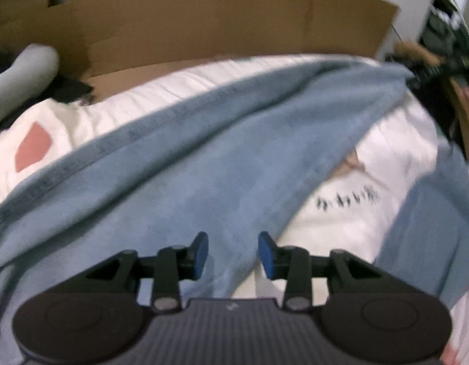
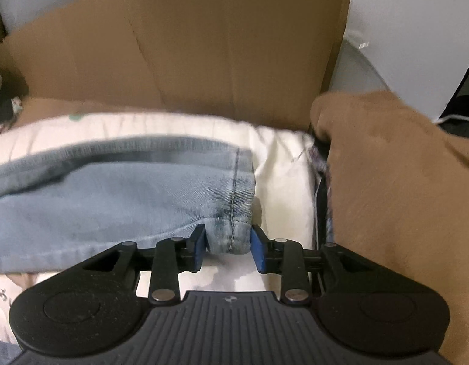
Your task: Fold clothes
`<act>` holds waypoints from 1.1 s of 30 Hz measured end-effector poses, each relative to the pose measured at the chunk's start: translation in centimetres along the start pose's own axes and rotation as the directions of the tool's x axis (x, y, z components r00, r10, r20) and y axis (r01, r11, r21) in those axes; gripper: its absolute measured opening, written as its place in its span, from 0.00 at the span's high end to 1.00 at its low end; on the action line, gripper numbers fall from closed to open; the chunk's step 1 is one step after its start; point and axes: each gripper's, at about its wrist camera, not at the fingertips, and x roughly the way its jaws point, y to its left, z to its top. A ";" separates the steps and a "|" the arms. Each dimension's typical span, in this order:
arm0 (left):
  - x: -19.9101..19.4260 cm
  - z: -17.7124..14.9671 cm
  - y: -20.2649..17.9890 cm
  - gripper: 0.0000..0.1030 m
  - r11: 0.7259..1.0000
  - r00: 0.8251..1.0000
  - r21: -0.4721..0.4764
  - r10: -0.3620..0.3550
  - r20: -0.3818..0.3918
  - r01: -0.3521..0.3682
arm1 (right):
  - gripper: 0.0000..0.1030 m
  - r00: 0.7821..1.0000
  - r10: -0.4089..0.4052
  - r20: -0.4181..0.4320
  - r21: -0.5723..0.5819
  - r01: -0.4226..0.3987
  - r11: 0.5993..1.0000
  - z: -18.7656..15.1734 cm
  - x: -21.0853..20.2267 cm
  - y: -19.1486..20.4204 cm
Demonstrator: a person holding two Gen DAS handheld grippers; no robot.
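Light-blue jeans [image 1: 204, 152] lay partly folded on white bedding [image 1: 112, 112]; left tongs [image 1: 232, 254] gaped empty, right tongs [image 2: 229, 248] loosely straddled the hem [image 2: 231, 210].

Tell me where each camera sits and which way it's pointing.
Left wrist: on the left gripper, facing down over its open fingers at the jeans on a white sheet.
Right wrist: on the right gripper, facing down at the jeans' hem between its fingers; brown cloth to the right.
Shared: jeans, sheet, cardboard behind.
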 end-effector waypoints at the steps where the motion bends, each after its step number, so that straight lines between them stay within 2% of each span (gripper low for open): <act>1: -0.2 0.2 0.4 0.59 1.000 1.000 -0.021 0.004 0.007 -0.004 | 0.61 1.000 -0.007 0.009 -0.004 0.007 1.000 0.4 -0.4 -0.1; 6: -0.4 0.5 2.5 0.56 0.993 0.996 -0.087 0.082 0.020 -0.080 | 0.59 0.997 -0.054 0.046 0.009 0.054 0.999 2.1 -2.3 -0.6; 10: -0.3 0.5 4.0 0.55 0.979 0.988 -0.138 0.152 0.017 -0.148 | 0.58 0.998 -0.009 0.065 0.020 0.008 1.000 3.0 -2.0 -0.7; 13: 0.0 0.4 5.3 0.52 0.965 0.979 -0.172 0.202 0.008 -0.198 | 0.58 0.998 0.004 0.068 -0.020 -0.003 1.000 3.9 0.4 -0.3; 20: 0.2 0.1 8.3 0.52 0.928 0.967 -0.280 0.256 -0.008 -0.248 | 0.58 0.998 0.003 0.061 -0.065 0.001 0.998 5.9 5.7 -0.3; 26: 0.5 0.1 9.9 0.49 0.907 0.957 -0.316 0.288 -0.018 -0.279 | 0.58 0.998 0.015 0.067 -0.109 -0.007 0.994 6.6 7.9 -0.3; 30: 0.7 0.0 10.9 0.49 0.891 0.957 -0.362 0.288 -0.020 -0.275 | 0.58 1.000 0.010 0.022 -0.130 -0.007 0.992 6.2 9.4 0.0; 33: 1.1 -0.2 11.3 0.49 0.883 0.957 -0.381 0.288 -0.027 -0.276 | 0.52 1.000 0.003 -0.009 -0.125 -0.004 0.992 5.9 10.6 0.0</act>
